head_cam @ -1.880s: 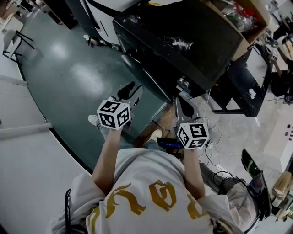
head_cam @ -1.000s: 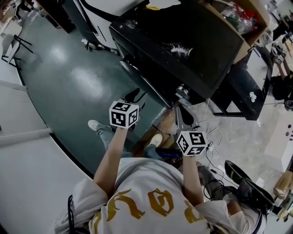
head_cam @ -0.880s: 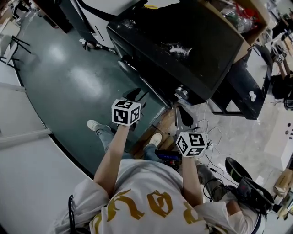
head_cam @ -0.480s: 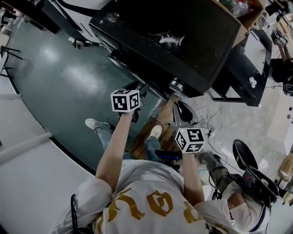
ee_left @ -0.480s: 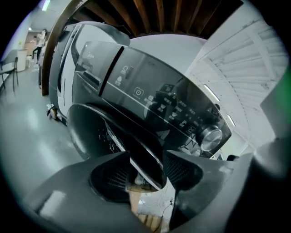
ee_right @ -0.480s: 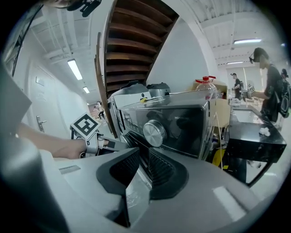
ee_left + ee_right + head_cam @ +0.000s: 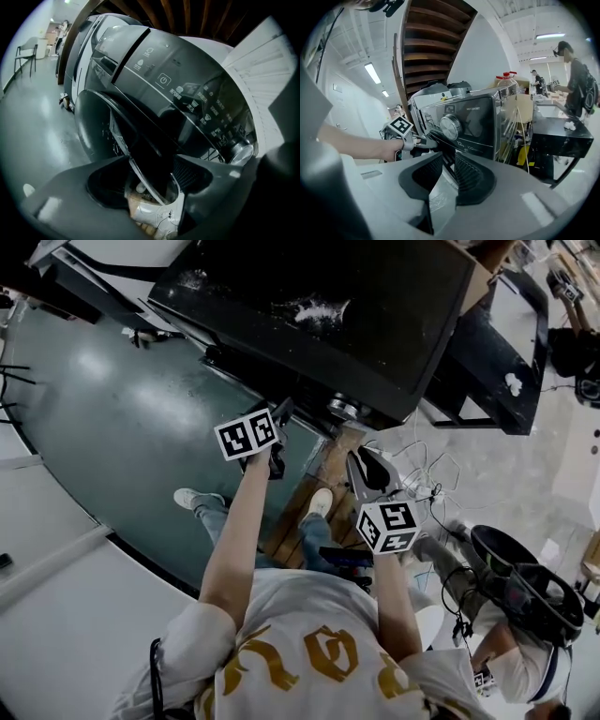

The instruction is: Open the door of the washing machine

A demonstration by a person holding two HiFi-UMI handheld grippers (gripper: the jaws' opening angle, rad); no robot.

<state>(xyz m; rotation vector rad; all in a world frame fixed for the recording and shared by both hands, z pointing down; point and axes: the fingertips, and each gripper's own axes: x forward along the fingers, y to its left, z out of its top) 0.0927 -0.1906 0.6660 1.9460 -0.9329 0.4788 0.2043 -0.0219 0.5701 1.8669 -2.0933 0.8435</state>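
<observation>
A black front-loading washing machine [image 7: 356, 306] fills the top of the head view. In the left gripper view its control panel [image 7: 178, 79] sits above the round dark door [image 7: 105, 122]. My left gripper [image 7: 278, 426] is up against the machine's front. Its jaws are opening, and the door's rim passes between them [image 7: 152, 164] without the pads pressing on it. In the right gripper view the left gripper [image 7: 419, 140] sits at the door's edge, below the silver knob [image 7: 451, 125]. My right gripper [image 7: 366, 470] hangs back from the machine, open by a narrow gap [image 7: 446, 161], holding nothing.
Shoes [image 7: 192, 498] stand on the green floor, beside a wooden board [image 7: 309, 493]. Cables [image 7: 422, 474] lie on the pale floor at the right. A black table [image 7: 487, 362] flanks the machine. Another person [image 7: 525, 615] crouches at lower right. A chair [image 7: 26, 51] stands far left.
My left gripper has moved down and in to the machine's door and rolled, so its cube now faces another way. The right gripper has sunk a little. The machine now fills more of the head view.
</observation>
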